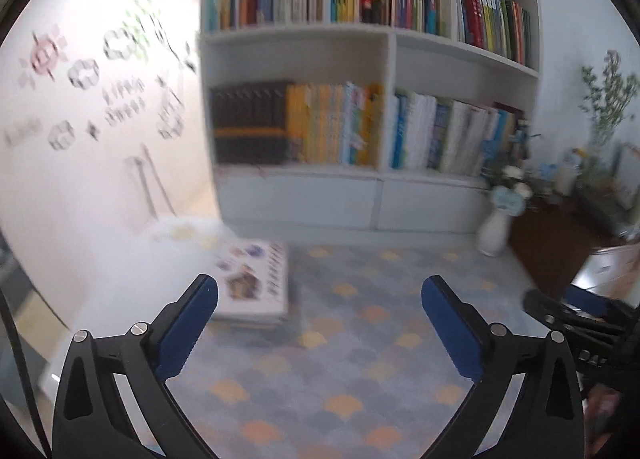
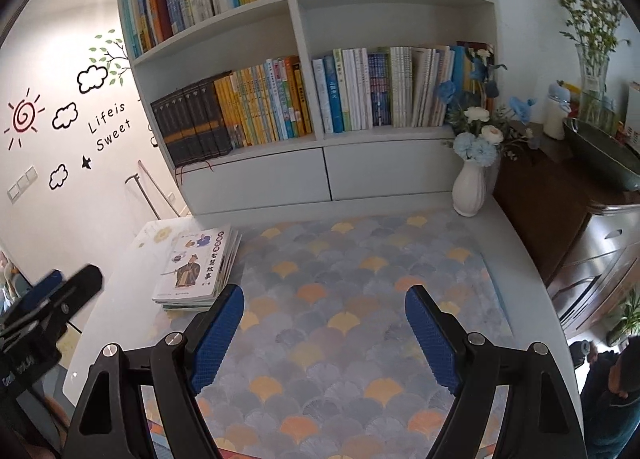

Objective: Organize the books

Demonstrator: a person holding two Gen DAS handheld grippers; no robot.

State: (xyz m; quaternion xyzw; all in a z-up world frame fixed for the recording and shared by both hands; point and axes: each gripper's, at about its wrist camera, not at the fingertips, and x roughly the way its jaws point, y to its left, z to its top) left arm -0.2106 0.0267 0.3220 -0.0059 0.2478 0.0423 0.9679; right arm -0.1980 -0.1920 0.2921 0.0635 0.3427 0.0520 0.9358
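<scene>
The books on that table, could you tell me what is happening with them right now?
A person is tidying books with two handheld grippers. Both the left gripper and the right gripper are open and empty above the patterned mat. A stack of books lies at the mat's left edge, untouched. The white bookshelf behind is mostly full.

1. L wrist cam: above mat (image 1: pixel 344 339), angled down, facing bookshelf (image 1: pixel 372 31); blurred.
2. R wrist cam: same facing, sharper.
3. Shared: bookshelf, mat, book stack (image 2: pixel 198 271), vase (image 2: pixel 469 189).
</scene>
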